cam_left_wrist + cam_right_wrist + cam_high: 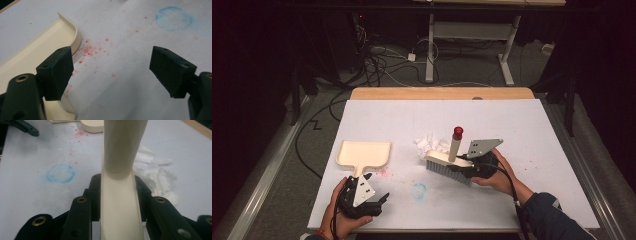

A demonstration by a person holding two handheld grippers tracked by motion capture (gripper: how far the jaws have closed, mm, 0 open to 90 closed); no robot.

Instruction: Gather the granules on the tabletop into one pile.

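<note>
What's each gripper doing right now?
Left gripper: open, empty, beside the dustpan.
Right gripper: shut on the brush.

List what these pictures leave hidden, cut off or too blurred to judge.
- Brush, right gripper view: bristles hidden beneath its back and the jaws; handle cut off by the top edge.
- Dustpan, left gripper view: handle hidden behind a jaw, tray cut off at the left edge.
- Crumpled paper, high view: too small to count the pieces; the brush covers the near side.
</note>
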